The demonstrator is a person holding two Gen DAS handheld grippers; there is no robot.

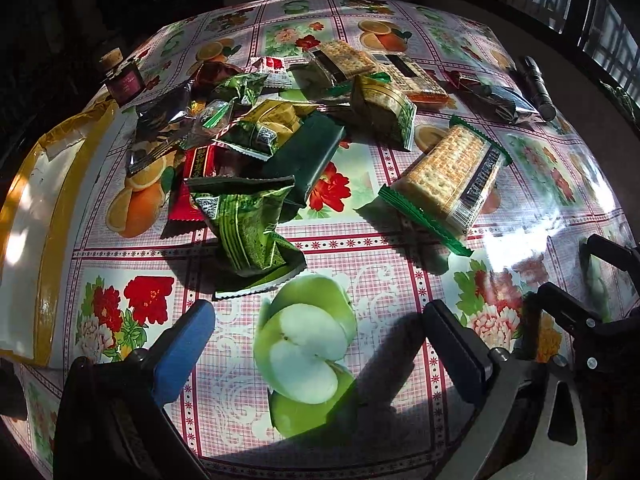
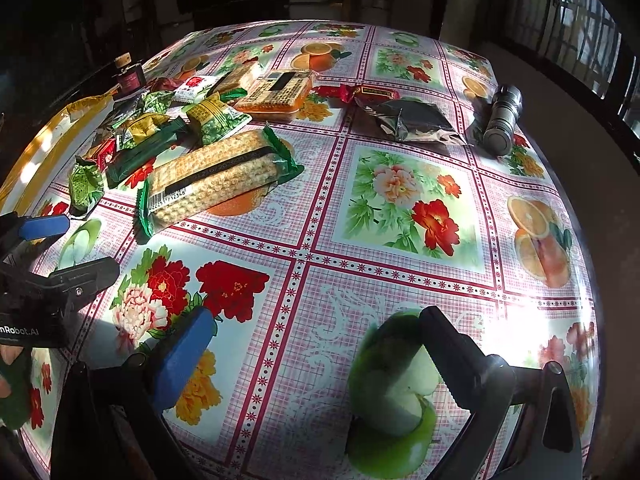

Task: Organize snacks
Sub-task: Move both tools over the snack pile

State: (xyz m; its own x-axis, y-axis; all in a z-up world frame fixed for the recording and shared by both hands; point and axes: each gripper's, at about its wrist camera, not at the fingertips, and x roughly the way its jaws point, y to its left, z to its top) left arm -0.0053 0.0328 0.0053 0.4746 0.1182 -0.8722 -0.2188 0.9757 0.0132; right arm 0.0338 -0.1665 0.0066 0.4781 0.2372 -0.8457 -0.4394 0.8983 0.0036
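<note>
A sunlit table covered by a glossy oilcloth printed with flowers, oranges and green apples, in an otherwise dark room with barred windows to the right. Snacks lie scattered across its far half: a loose heap of green, red and silver packets at the left, and a long cracker pack with green ends lying apart to the heap's right. Farther off rest a dark foil pouch and, just beside it, a black flashlight. A small corked bottle stands at the far left, near a yellow-edged box. Judging by the jumble, sorting appears barely begun; nothing looks grouped. The left gripper hovers above the cloth near the heap, fingers spread wide, holding and touching nothing. The right gripper is likewise spread and empty, over bare cloth.
</note>
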